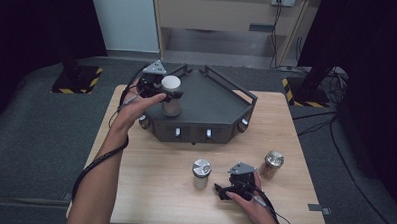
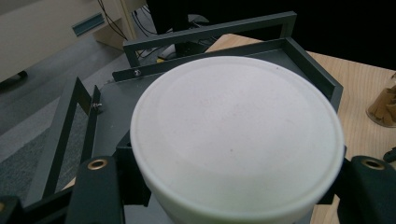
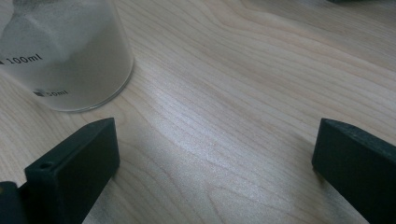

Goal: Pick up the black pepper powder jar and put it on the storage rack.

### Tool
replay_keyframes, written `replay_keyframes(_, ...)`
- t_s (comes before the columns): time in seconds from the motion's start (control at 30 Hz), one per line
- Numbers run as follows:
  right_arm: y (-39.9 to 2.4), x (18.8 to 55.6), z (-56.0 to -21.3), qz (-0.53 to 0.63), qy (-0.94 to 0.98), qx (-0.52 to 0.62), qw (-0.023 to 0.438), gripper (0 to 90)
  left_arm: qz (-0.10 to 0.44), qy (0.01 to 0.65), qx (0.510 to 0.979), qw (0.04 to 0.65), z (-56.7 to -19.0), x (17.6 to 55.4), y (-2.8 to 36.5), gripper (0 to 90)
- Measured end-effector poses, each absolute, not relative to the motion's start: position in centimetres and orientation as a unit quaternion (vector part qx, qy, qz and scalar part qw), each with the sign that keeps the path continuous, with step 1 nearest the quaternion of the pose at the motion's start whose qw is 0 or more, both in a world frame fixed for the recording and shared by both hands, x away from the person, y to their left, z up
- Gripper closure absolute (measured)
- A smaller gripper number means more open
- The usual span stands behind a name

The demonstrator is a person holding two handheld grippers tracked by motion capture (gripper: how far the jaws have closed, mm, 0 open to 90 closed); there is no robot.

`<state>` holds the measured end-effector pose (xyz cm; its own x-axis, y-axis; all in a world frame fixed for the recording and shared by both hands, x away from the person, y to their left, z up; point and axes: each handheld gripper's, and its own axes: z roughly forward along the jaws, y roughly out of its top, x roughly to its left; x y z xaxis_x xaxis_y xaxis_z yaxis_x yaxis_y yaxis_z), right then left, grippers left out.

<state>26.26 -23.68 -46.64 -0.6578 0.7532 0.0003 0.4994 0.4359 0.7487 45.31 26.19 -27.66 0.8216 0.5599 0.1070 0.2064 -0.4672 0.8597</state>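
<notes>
Above dark tray (image 1: 222,100), left tool (image 1: 163,93) grips white-lidded jar (image 1: 171,96); right tool (image 1: 234,189) gapes.

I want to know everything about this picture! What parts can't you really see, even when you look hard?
- White-lidded jar: in the left gripper view its lid covers the body, so the contents are hidden; the high view is too small to tell.
- Left gripper: the hand covers part of it in the high view.
- Beaker: cut off by the right gripper view's top and left edges.
- Knobs on the black tray: too small to read.
</notes>
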Motion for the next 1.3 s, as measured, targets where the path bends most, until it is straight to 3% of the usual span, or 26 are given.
replay_keyframes(1.3, -23.7, 26.3, -46.6, 0.374, 0.83, 0.378, 0.169, 0.7, 0.189, 0.25, 0.831, 0.46, -28.6, 45.2, 26.2, 30.8)
